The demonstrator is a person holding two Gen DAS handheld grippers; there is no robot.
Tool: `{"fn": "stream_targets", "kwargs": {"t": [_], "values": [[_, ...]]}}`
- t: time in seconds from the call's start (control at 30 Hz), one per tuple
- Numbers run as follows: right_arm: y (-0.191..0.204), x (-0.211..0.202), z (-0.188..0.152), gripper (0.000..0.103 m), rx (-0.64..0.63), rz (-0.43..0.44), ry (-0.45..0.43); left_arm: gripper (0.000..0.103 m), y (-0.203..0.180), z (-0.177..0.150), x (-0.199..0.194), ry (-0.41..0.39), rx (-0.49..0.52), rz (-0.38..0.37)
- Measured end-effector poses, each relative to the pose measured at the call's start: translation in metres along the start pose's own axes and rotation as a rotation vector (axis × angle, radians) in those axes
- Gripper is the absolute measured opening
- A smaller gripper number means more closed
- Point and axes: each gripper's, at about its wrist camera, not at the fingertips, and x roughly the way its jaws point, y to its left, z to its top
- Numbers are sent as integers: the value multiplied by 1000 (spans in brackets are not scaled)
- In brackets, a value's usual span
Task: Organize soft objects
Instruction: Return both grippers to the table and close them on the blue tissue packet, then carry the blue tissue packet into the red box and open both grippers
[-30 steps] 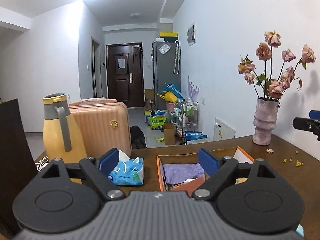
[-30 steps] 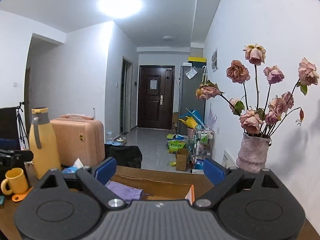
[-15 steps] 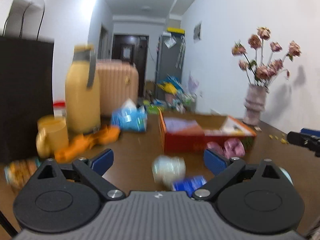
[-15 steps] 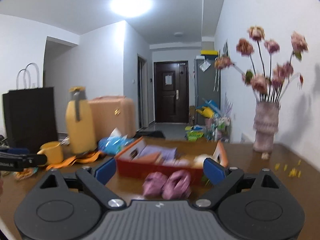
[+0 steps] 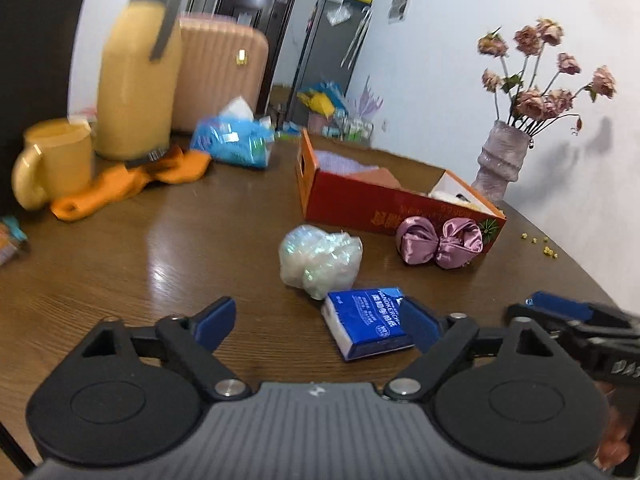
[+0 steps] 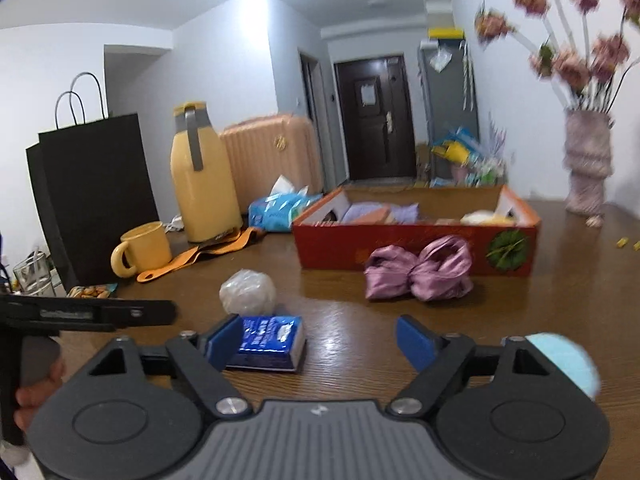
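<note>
On the brown table lie a blue tissue pack [image 5: 366,320] [image 6: 268,342], a white crumpled plastic ball [image 5: 320,259] [image 6: 248,292] and a pink satin bow [image 5: 440,242] [image 6: 418,274]. Behind them stands an open red cardboard box [image 5: 360,204] [image 6: 332,246] with soft items inside. My left gripper [image 5: 316,326] is open and empty, low over the table, with the tissue pack just ahead by its right finger. My right gripper [image 6: 318,342] is open and empty, with the pack by its left finger. A light blue round thing [image 6: 568,362] lies at the right.
A yellow jug [image 6: 202,176], a yellow mug [image 6: 142,248], an orange cloth [image 5: 128,178] and a blue wipes pack [image 5: 234,142] sit at the back left. A black paper bag [image 6: 92,192] stands left. A vase of dried roses [image 5: 502,154] stands at the back right.
Both grippers have pulled back and dropped lower over the table. The tissue pack, plastic ball and bow, out of sight a second ago, now lie close ahead. Both stay open.
</note>
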Motion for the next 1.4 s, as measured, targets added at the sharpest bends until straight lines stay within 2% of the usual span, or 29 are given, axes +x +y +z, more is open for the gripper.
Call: {"fn": "stream_targets", "kwargs": {"t": [0.13,0.17,0.23,0.27,0.33,0.4,0.47,0.5,0.53,0.6,0.77,0.87,1.1,1.27,1.4], "values": [[-2,41,5,71,53,27,59,62,5,3,35,82,-68,-41],[-3,51,5,66,63,37,71,58,6,3,42,99,-82,-45],[-4,70,6,54,95,62,113,44,11,2,53,134,-116,-65],[-6,77,6,45,112,72,133,41,14,2,57,149,-128,-81],[-8,90,4,42,150,89,170,30,18,1,60,160,-154,-131],[-9,98,1,41,175,105,196,25,20,1,62,166,-166,-161],[-12,99,-1,38,210,130,204,25,23,0,63,172,-185,-170],[-15,98,-2,30,234,152,209,24,23,0,63,176,-190,-172],[-15,96,-3,28,242,163,209,23,21,0,61,181,-193,-168],[-13,84,-6,25,223,143,203,22,15,-1,59,195,-184,-171],[-20,39,-23,22,235,111,185,22,-13,-15,45,222,-139,-193],[-33,11,-37,22,284,94,165,22,-32,-24,39,247,-116,-220],[-58,-26,-51,20,330,53,120,22,-78,-37,32,284,-34,-232],[-73,-35,-44,20,341,48,81,22,-98,-32,30,258,-15,-234],[-89,-28,-8,20,312,42,25,22,-114,0,43,192,-4,-241]]}}
